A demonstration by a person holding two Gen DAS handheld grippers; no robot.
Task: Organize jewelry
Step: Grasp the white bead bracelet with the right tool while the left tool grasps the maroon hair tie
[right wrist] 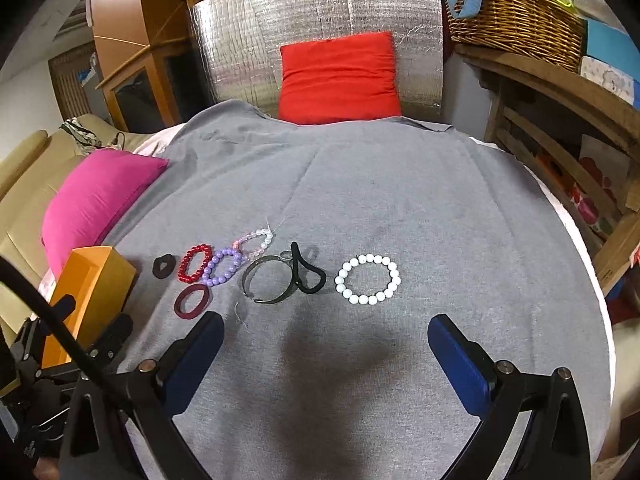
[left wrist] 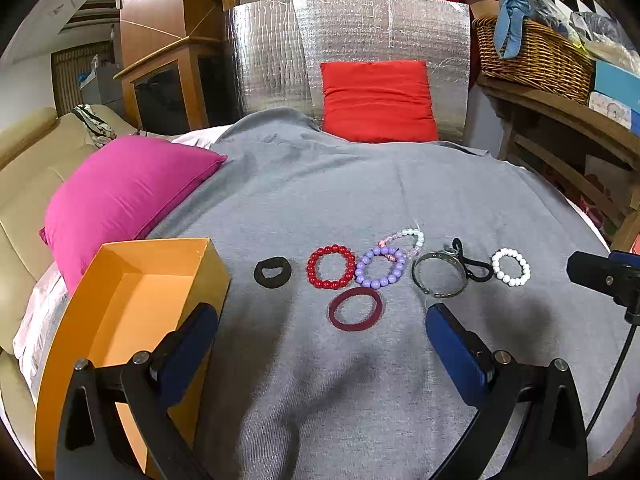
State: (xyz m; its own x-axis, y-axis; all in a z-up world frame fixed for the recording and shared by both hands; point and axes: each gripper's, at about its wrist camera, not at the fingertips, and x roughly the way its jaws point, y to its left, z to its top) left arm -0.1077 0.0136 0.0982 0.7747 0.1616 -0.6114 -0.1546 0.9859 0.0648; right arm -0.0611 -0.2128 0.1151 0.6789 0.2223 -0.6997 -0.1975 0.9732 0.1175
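Note:
Several pieces lie in a row on the grey cloth (left wrist: 360,184): a black hair tie (left wrist: 272,273), a red bead bracelet (left wrist: 331,267), a purple bead bracelet (left wrist: 379,266), a pale pink and white bracelet (left wrist: 405,239), a dark metal bangle (left wrist: 439,275), a black loop tie (left wrist: 476,268), a white bead bracelet (left wrist: 511,267) and a maroon band (left wrist: 355,309). An open orange box (left wrist: 132,320) stands at the left. My left gripper (left wrist: 322,316) is open just before the maroon band. My right gripper (right wrist: 326,326) is open before the white bracelet (right wrist: 367,279) and bangle (right wrist: 267,280).
A magenta pillow (left wrist: 120,196) lies behind the box, a red pillow (left wrist: 378,100) leans on a silver foil panel (left wrist: 280,48) at the back. A wooden shelf with a wicker basket (left wrist: 532,56) stands at the right. A beige sofa (left wrist: 24,184) is at the left.

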